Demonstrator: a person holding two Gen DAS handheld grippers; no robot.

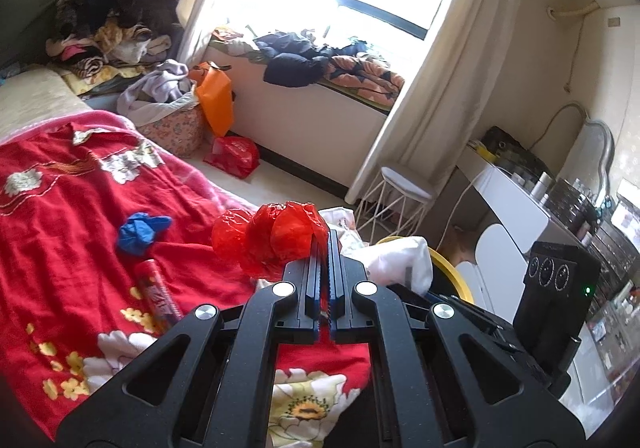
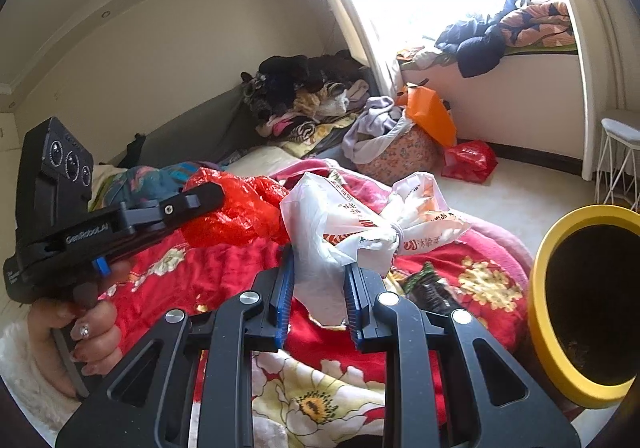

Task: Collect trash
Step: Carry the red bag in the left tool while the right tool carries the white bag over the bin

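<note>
My left gripper (image 1: 323,244) is shut on a crumpled red plastic bag (image 1: 276,238) and holds it above the red floral blanket (image 1: 60,216). The same bag (image 2: 236,210) shows in the right wrist view, held by the left gripper (image 2: 208,194). My right gripper (image 2: 320,268) is shut on a white printed plastic bag (image 2: 340,224) above the bed. A yellow-rimmed bin (image 2: 560,312) stands at the right, also in the left wrist view (image 1: 452,272). A blue crumpled glove (image 1: 140,232), a red wrapper (image 1: 160,292) and a dark snack packet (image 2: 430,288) lie on the blanket.
A floral laundry basket (image 1: 176,128), an orange bag (image 1: 216,96) and a red bag (image 1: 234,154) sit on the floor by the window seat. Clothes are piled at the bed's far end (image 1: 104,24). A white wire stool (image 1: 404,188) and a desk (image 1: 516,200) stand at the right.
</note>
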